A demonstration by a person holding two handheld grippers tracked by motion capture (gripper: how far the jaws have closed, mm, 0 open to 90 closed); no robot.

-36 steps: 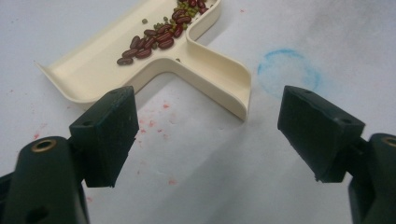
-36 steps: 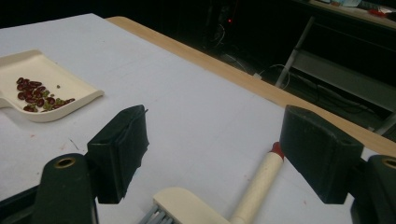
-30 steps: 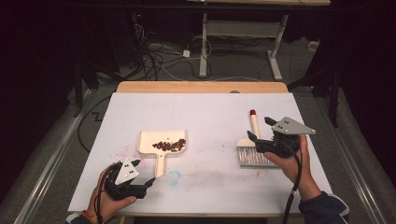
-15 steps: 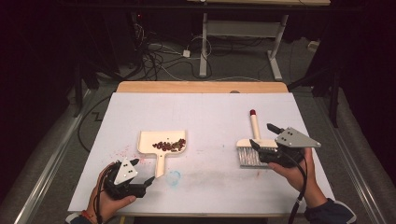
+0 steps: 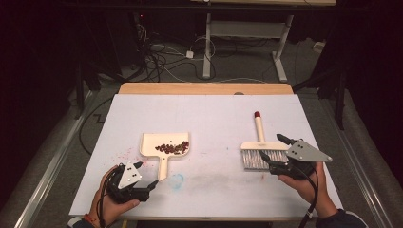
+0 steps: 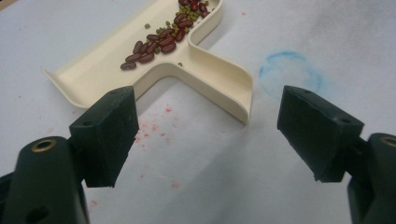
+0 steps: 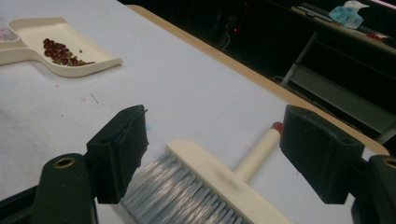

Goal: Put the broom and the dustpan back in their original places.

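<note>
A cream dustpan (image 5: 152, 142) lies left of the table's middle with red and green beans (image 5: 172, 148) in it. Its handle (image 6: 219, 77) points at my left gripper (image 5: 147, 175), which stands open just short of the handle's end (image 6: 205, 126). A cream hand brush (image 5: 260, 145) with grey bristles and a red-tipped handle lies at the right. My right gripper (image 5: 274, 151) hovers open at the brush's near right corner, its jaws on either side of the bristles (image 7: 187, 196) in the right gripper view (image 7: 212, 149), holding nothing.
The white table top (image 5: 209, 114) has a wooden far edge. A faint blue ring (image 5: 177, 180) and pink stains mark the sheet near the dustpan handle. Table legs and cables stand on the dark floor beyond.
My right gripper has drifted a little toward the near right edge, staying open by the brush. The left gripper, dustpan and brush have not moved.
</note>
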